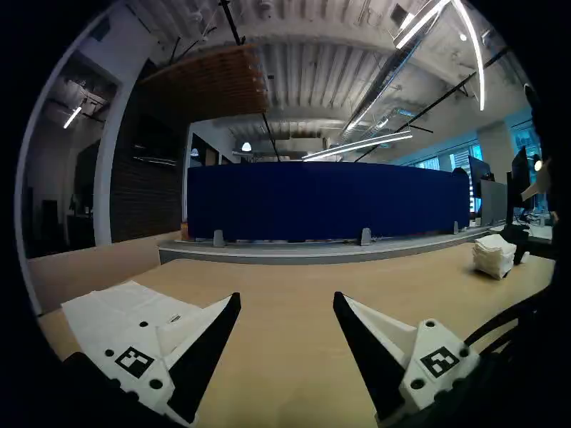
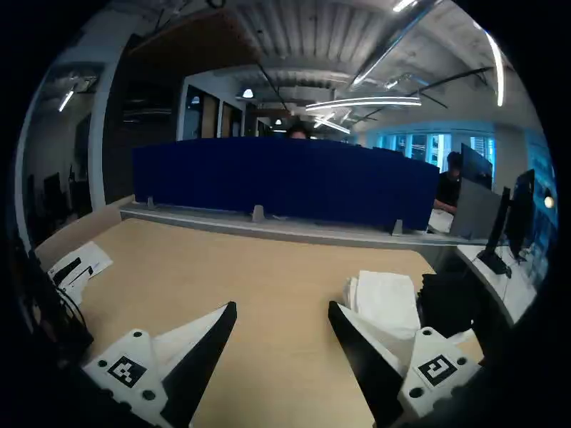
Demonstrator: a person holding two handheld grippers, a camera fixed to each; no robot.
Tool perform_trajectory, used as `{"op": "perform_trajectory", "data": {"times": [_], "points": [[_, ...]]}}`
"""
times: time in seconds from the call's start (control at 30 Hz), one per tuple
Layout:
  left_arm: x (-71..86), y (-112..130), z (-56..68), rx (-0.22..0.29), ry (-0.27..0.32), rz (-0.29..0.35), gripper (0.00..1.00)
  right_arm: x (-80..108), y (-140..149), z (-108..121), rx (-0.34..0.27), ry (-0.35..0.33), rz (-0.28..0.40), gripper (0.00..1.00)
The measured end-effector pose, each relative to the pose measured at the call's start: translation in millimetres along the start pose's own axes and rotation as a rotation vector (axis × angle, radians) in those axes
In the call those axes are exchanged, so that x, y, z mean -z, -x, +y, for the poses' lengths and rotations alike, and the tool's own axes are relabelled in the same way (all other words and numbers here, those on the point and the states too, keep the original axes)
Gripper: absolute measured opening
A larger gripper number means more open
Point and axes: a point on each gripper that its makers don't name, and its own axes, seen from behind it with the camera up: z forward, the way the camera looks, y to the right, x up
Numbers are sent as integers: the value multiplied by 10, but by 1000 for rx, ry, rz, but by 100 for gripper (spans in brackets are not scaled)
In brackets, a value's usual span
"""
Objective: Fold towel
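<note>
Two idle tools: left gripper and right gripper hover over the tabletop, fingers apart, empty. Folding not begun; next move likely lifts one towel from the towel stack.

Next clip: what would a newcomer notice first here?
The long dark-blue partition across the back of the wooden desk dominates both views. A stack of white towels lies close by the right gripper, which is open; the left gripper is open too, above the desk.
</note>
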Motion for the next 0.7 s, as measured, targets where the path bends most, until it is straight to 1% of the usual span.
{"op": "perform_trajectory", "data": {"times": [0.3, 0.5, 0.7], "points": [[2, 0, 2, 1, -1, -1, 97, 57, -81, 102, -20, 11, 42, 99], [3, -6, 3, 0, -1, -1, 97, 143, -268, 180, -21, 14, 91, 99], [0, -3, 6, 0, -1, -1, 97, 242, -420, 261, -36, 12, 152, 100]]}}
